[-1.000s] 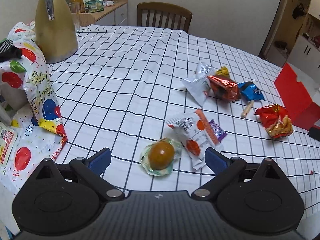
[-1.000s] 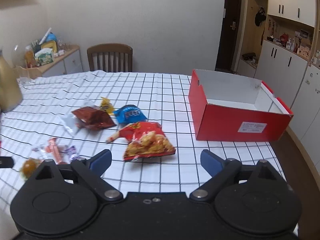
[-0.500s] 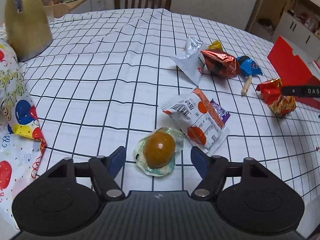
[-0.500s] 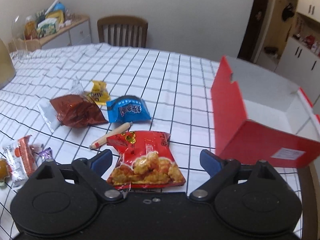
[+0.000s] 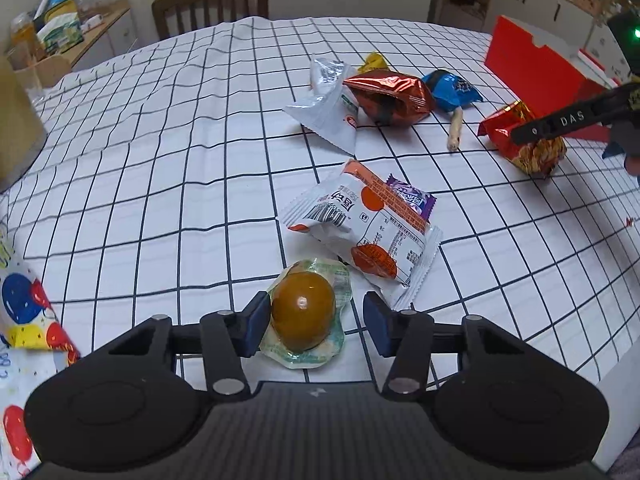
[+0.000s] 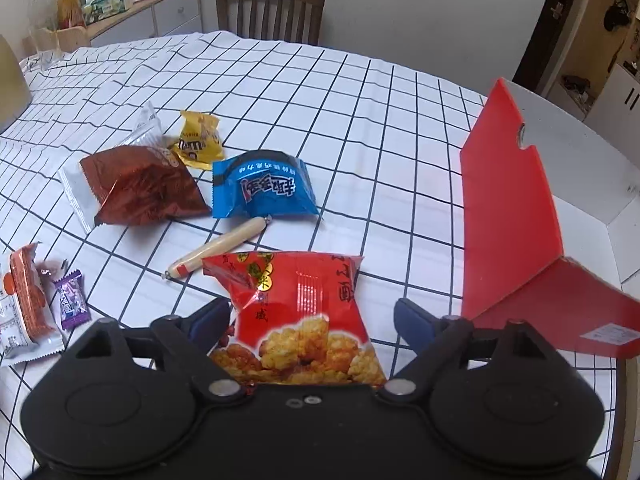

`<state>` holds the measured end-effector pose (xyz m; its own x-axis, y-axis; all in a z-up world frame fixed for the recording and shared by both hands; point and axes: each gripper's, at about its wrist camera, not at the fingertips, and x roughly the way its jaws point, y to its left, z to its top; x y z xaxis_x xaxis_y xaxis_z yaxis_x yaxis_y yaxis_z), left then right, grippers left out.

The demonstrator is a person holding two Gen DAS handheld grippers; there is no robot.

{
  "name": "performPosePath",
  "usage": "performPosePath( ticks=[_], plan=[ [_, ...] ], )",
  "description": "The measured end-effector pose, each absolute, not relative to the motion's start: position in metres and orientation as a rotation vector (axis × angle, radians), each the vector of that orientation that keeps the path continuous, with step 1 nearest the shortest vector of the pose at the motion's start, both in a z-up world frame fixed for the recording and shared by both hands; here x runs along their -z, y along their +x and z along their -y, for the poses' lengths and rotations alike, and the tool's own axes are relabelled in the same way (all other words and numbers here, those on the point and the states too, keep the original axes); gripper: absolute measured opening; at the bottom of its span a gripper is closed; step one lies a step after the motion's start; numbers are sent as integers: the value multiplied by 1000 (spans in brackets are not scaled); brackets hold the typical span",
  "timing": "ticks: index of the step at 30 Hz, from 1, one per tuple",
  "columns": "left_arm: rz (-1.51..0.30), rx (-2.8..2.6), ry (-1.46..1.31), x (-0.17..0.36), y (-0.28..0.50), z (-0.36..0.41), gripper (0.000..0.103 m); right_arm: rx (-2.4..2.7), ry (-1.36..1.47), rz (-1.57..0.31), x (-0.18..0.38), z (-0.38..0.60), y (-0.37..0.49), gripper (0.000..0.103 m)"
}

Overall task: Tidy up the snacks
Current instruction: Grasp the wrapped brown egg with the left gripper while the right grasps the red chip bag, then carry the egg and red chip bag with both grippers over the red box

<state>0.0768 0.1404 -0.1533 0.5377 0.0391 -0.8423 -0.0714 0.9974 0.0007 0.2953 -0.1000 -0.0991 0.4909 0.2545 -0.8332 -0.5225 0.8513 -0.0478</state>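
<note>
A brown egg in clear wrap (image 5: pixel 303 317) lies on the checked tablecloth between the fingers of my left gripper (image 5: pixel 316 320). Its jaws are closing: the left pad touches the wrap, the right pad stands apart. A red snack bag (image 6: pixel 304 316) with a picture of fried pieces lies between the fingers of my right gripper (image 6: pixel 312 320). Those jaws are closing too, with gaps on both sides of the bag. An open red box (image 6: pixel 508 216) stands just right of it. The right gripper's finger crosses that red snack bag (image 5: pixel 532 152) in the left wrist view.
More snacks lie around: a white-orange packet (image 5: pixel 368 232), a purple candy (image 5: pixel 412 200), a brown foil bag (image 6: pixel 148 188), a blue packet (image 6: pixel 264 188), a yellow packet (image 6: pixel 198 140), a sausage stick (image 6: pixel 220 246). A balloon-print bag (image 5: pixel 24 312) lies left; a chair (image 6: pixel 270 10) stands behind.
My left gripper sank toward the egg and its jaws narrowed from wide to close around it. My right gripper swung from facing the box to low over the red snack bag.
</note>
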Motion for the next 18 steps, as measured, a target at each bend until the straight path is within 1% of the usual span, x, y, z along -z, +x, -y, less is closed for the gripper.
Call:
performPosePath(
  ticks=[6, 7, 8, 11, 18],
  plan=[
    [-1006, -28, 19, 156, 77, -140, 50, -485, -338, -960, 98, 99, 294, 76],
    [-1008, -28, 26, 157, 77, -140, 47, -486, -335, -963, 97, 99, 294, 74],
    [-1006, -38, 39, 157, 77, -140, 40, -482, -336, -964, 97, 99, 293, 73],
    [-1002, -46, 25, 157, 78, -143, 38, -477, -345, -964, 96, 98, 290, 68],
    [-989, -69, -34, 156, 71, -146, 37, -451, -349, -951, 91, 103, 279, 61]
  ],
)
